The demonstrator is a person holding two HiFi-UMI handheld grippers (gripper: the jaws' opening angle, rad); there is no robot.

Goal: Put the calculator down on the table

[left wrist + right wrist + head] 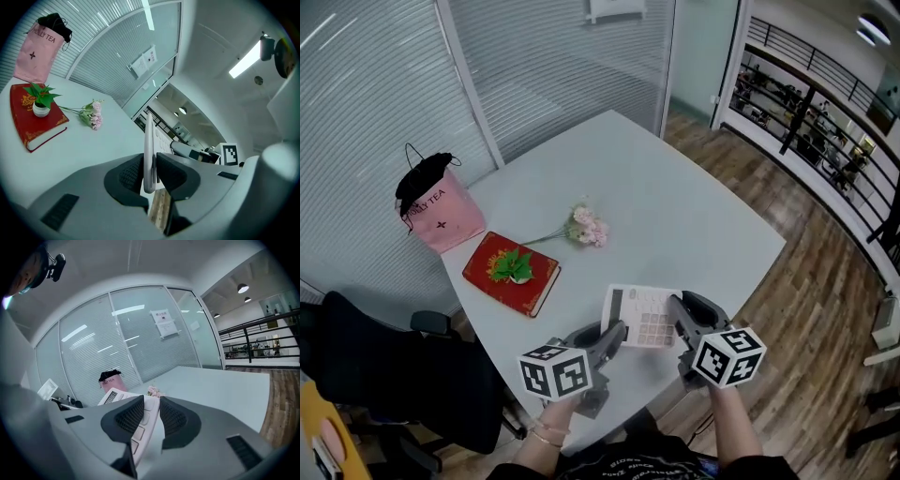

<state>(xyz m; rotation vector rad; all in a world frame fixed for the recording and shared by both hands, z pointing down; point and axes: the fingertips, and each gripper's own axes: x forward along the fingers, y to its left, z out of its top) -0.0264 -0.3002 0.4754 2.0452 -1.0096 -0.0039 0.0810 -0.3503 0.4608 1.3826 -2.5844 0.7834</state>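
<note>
A white and pink calculator (639, 316) hangs in the air over the near edge of the white table (694, 216), held from both sides. My left gripper (614, 335) is shut on its left edge, which stands on edge as a thin white slab (149, 159) between the dark pads. My right gripper (675, 314) is shut on its right edge, where the pink keys (140, 420) show between the pads. Both grippers point away from me, slightly downward.
On the table's left part lie a red book (511, 273) with a small green potted plant (514, 266) on it, a pink flower sprig (584, 226) and a pink paper bag (439, 210). A black chair (394, 375) stands at the left. Wooden floor and a railing lie to the right.
</note>
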